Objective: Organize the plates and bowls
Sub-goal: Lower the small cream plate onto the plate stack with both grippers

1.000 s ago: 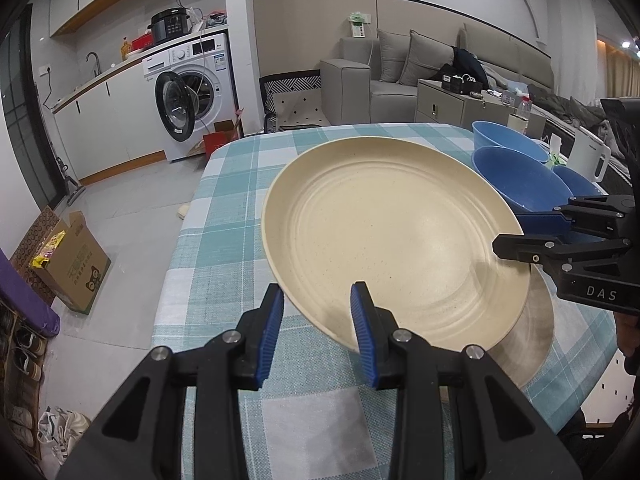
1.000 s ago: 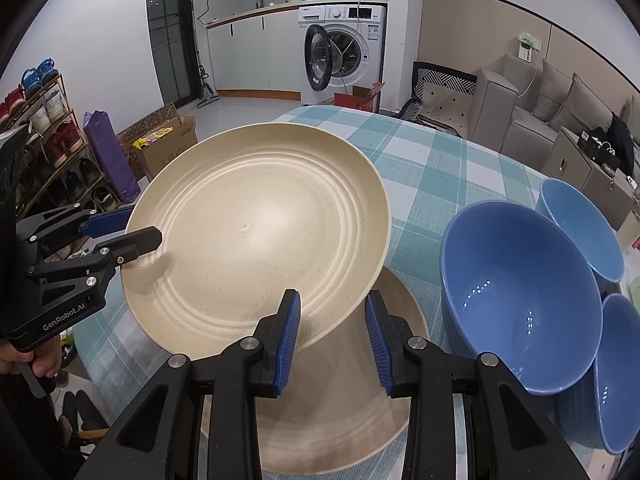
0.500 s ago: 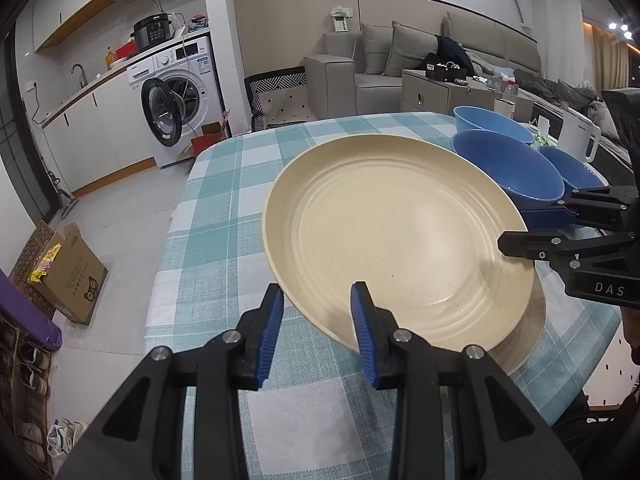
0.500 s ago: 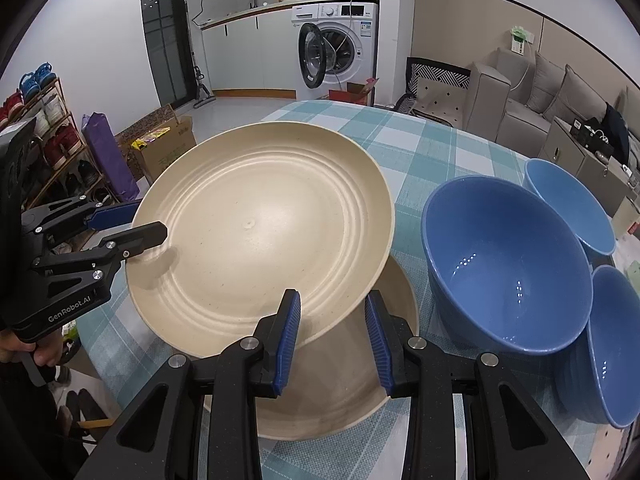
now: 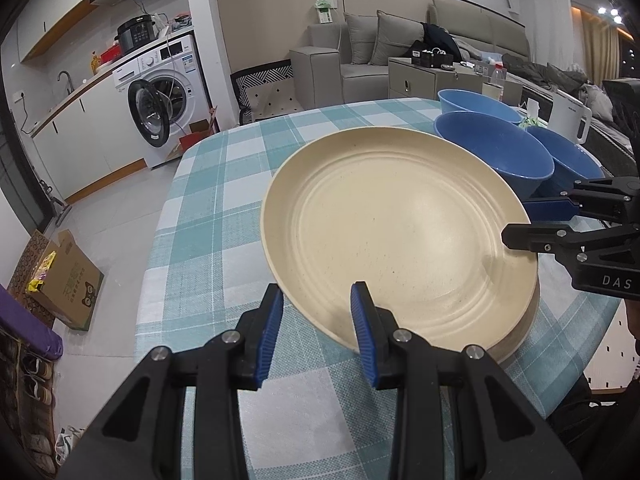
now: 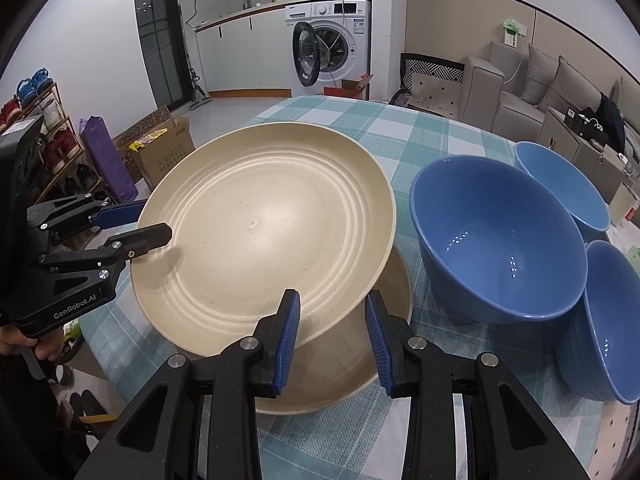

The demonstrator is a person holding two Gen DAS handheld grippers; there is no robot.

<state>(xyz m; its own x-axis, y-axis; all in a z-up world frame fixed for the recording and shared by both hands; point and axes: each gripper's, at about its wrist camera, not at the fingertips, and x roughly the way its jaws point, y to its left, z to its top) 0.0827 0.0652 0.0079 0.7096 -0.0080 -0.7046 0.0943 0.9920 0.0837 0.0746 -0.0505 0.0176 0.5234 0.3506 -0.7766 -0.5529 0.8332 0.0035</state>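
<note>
1. I see a round worktop under a teal and white checked cloth, with a living room and a kitchen corner behind it.
2. My landmark is the cream plate, wide and ribbed with rings, held tilted above the worktop.
3. My left tool grips the plate's rim on one side. One blue-padded finger lies over the rim and the other goes under it, so the plate's edge sits between them.
4. My right tool grips the opposite side of the rim in the same way, one finger above and one below. In its own view the jaws look parted only by the plate's edge.
5. In the right wrist view the left tool shows at the plate's far left, with a hand on its handle low at the picture's edge.
6. In the left wrist view the right tool shows at the plate's right side.
7. Directly beneath the held plate lies a second plate of the same cream colour, flat on the worktop. The held plate overlaps most of it and its near edge sticks out below.
8. To the plate's right stand three blue bowls, all upright. The big bowl is just beside the plate.
9. A far bowl sits behind the big one, and a near bowl sits in front of it at the worktop's edge. The three bowls stand close together; I cannot tell whether they touch.
10. Beyond the plate, across the floor, a washer stands with its door open.
</note>
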